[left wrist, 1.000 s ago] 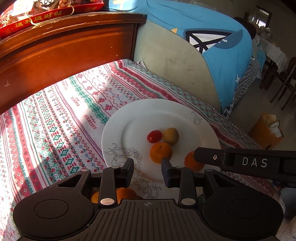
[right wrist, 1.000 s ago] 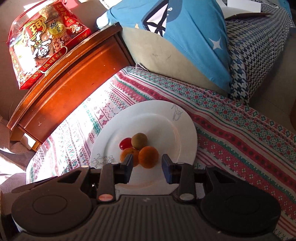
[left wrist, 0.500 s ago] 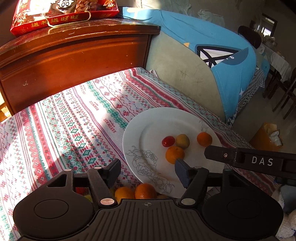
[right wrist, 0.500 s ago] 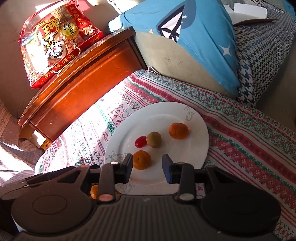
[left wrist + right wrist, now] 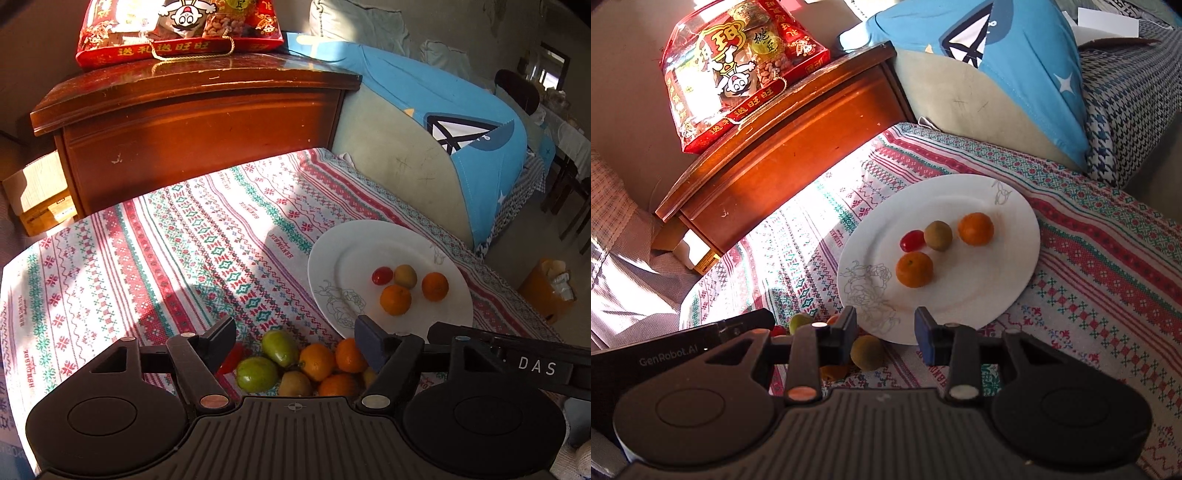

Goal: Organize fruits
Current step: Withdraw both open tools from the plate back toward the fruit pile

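Note:
A white plate [image 5: 450, 258] [image 5: 1008, 266] lies on the patterned cloth and holds two oranges [image 5: 395, 300] [image 5: 914, 269], a brown kiwi [image 5: 405, 276] [image 5: 938, 235] and a red cherry tomato [image 5: 382, 275] [image 5: 912, 239]. A pile of loose fruit sits on the cloth near the plate's front edge: green fruits [image 5: 257, 374], oranges [image 5: 317, 361] and a kiwi [image 5: 867, 352]. My left gripper [image 5: 295, 341] is wide open and empty above that pile. My right gripper [image 5: 885, 330] is open and empty at the plate's near rim.
A wooden cabinet [image 5: 199, 122] with a red snack bag [image 5: 738, 70] stands behind the cloth. A sofa with a blue cover [image 5: 472, 147] is at the right. The cloth's left part [image 5: 129, 258] is bare and sunlit.
The right gripper let go of an orange onto the plate and pulled back. The left gripper drew back and left, opened wider, and the loose fruit pile came into view.

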`<state>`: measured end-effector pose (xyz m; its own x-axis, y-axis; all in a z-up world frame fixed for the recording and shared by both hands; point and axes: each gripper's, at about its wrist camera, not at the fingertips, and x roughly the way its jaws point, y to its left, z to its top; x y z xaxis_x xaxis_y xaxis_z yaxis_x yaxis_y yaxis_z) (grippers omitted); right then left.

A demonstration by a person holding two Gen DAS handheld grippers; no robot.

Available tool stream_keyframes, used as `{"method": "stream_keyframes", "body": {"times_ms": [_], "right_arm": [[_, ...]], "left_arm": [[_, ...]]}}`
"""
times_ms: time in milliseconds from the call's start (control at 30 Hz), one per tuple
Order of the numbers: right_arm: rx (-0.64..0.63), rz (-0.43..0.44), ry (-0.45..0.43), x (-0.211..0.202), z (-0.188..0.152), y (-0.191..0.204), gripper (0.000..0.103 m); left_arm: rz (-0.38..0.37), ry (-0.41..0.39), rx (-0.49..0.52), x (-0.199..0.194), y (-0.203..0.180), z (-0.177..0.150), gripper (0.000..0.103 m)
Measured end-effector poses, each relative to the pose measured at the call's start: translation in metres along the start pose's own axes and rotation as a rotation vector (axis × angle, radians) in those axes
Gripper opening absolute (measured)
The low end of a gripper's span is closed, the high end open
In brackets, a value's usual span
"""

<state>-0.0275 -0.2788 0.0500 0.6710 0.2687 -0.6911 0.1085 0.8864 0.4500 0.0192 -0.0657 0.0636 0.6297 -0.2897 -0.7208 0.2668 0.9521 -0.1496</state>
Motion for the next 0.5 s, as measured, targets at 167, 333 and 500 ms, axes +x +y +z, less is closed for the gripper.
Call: {"method": "stream_keyframes", "body": {"times_ms": [167,333,500], "right_arm": [[0.005,0.012,0.012,-0.002,-0.017,0.003,0.037],[-0.001,0.014,0.038,0.005,-0.03,0.006,0.036],[-0.019,0.013,0.042,0.013,-0.035,0.01,0.036]], "left_arm": [[0.032,0.009,-0.028,-0.004,0.015,-0.015,0.072],[0.052,0.026,-0.04,-0.008,0.025,-0.033,0.071],[0.053,0.044,-0.044,-0.006,0.032,-0.048,0.07]]}}
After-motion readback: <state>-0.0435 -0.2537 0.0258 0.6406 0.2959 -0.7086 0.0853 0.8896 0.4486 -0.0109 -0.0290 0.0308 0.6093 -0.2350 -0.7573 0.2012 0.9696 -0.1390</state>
